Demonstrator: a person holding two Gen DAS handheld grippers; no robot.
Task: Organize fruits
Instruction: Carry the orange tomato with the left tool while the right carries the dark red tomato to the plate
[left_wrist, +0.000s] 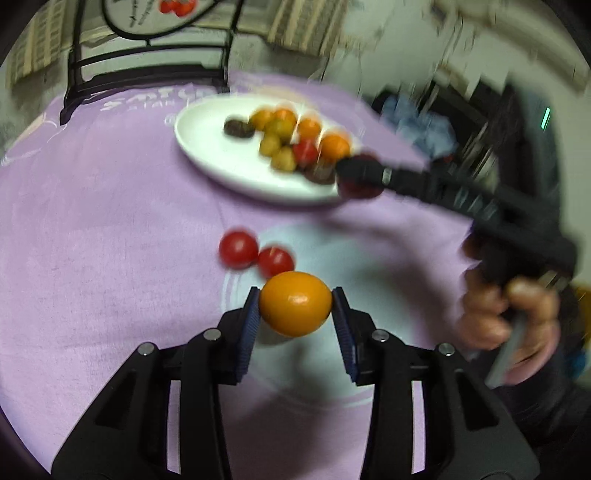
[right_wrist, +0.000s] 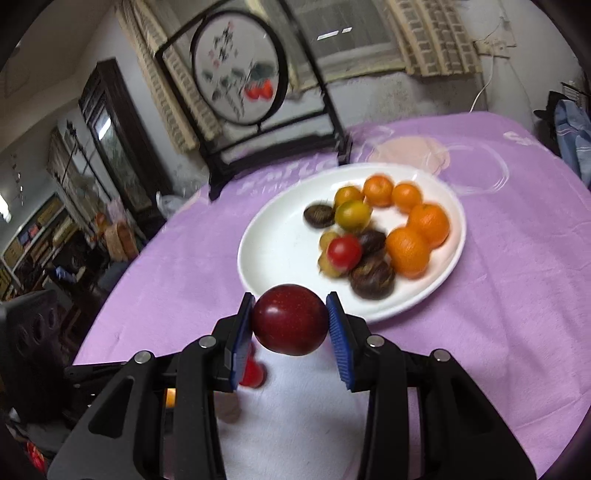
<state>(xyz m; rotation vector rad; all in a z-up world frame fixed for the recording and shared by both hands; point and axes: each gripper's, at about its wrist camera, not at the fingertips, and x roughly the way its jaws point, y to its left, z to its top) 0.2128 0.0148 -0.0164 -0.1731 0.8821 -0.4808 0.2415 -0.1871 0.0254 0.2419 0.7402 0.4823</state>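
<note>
Round worktop (right_wrist: 517, 295) under soft lilac cloth, pale printed patches, white lettering near far edge too blurred to read. Behind it: black-framed stand with round painted panel (right_wrist: 236, 74) of red fruit and leaves; beige patterned curtains, dark cabinet and cluttered shelves at left of right wrist view. White oval ceramic plate (right_wrist: 273, 254) on cloth, loaded with orange citrus, yellow-green small fruits, dark brown ones, one red. Two small red round tomatoes (left_wrist: 255, 253) loose on cloth, just beside each other, near left tool. Left tool (left_wrist: 295, 304) clamped on smooth orange oval fruit (left_wrist: 295, 302). Right tool (right_wrist: 290, 319) clamped on dark red glossy plum (right_wrist: 290, 319), just short of plate rim. Person's hand (left_wrist: 513, 317) gripping right tool's handle.
</note>
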